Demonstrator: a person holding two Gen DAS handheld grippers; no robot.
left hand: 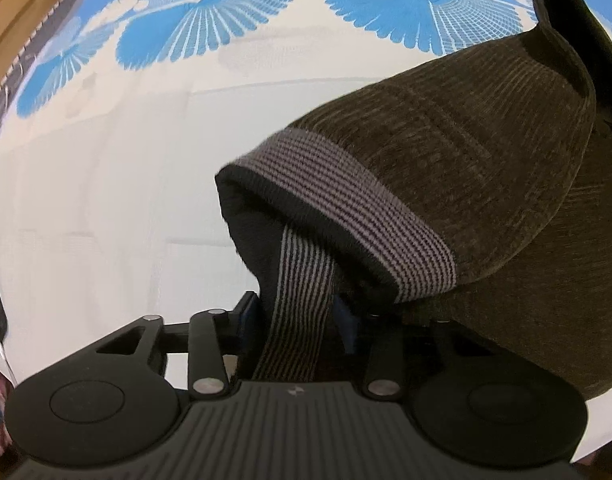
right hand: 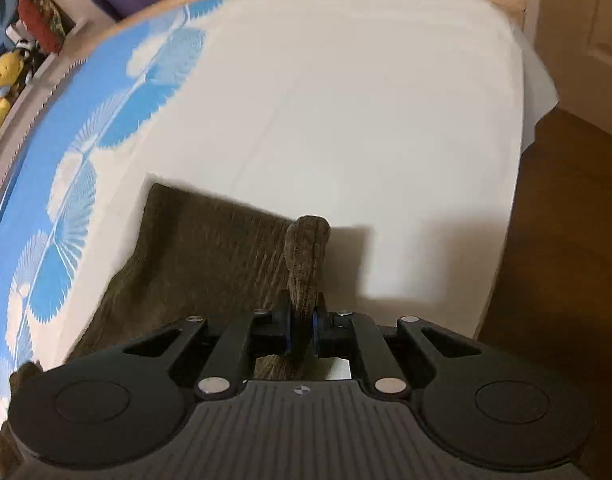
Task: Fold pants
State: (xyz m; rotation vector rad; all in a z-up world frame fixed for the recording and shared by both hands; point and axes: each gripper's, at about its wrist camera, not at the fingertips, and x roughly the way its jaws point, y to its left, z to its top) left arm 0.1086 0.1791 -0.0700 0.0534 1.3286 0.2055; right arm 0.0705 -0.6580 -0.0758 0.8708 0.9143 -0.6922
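Note:
Dark olive-brown ribbed pants [left hand: 466,152] with a grey striped waistband [left hand: 346,204] hang from my left gripper [left hand: 297,320], which is shut on the waistband and holds it lifted above the bed. In the right wrist view the pants [right hand: 201,256] spread over the bed to the left. My right gripper [right hand: 301,324] is shut on a bunched edge of the pants [right hand: 306,252] that sticks up between its fingers.
The bed sheet [right hand: 346,100] is white with a blue fan pattern [left hand: 177,36] along one side. The bed's right edge drops to a wooden floor [right hand: 566,240]. Toys [right hand: 1,84] and a red cushion [right hand: 39,20] lie beyond the bed at upper left.

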